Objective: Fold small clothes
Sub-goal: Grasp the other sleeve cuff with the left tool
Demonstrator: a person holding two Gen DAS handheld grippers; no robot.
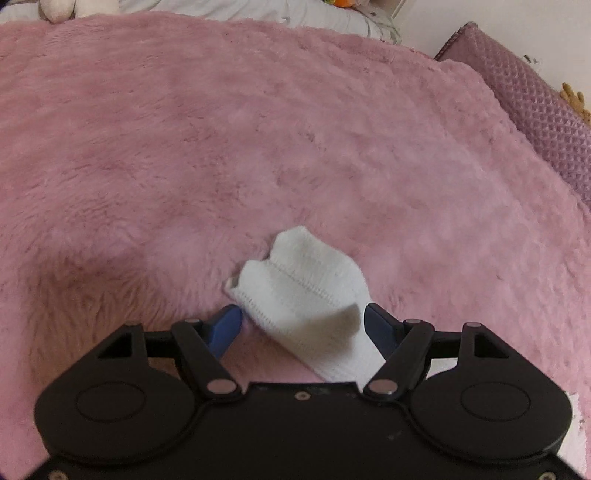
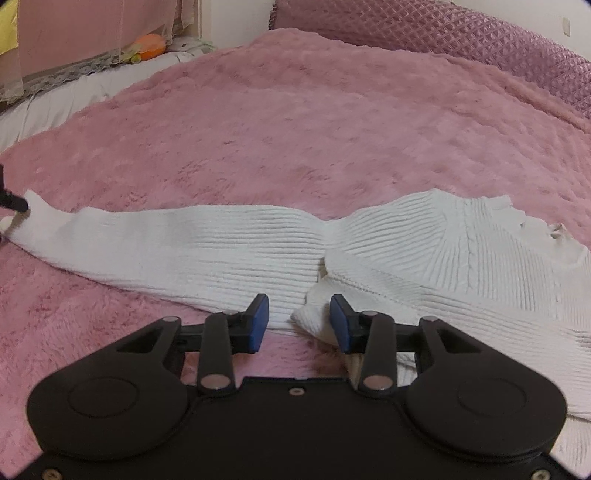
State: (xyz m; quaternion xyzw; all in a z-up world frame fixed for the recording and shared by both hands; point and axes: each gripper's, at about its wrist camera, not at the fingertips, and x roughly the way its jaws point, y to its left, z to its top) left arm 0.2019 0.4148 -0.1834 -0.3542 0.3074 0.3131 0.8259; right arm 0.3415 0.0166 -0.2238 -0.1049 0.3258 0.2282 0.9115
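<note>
Ribbed white knit sweater, soft and matt, cable pattern near the collar. Pink plush blanket, long shaggy pile. Quilted mauve headboard, faint sheen. Matt black plastic claw with blue rubbery pads, shiny metal pivot pins.

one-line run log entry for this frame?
stage: sleeve spread | left tool: open around cuff | right tool: open at white knit sweater hem | surface: pink fuzzy blanket
</note>
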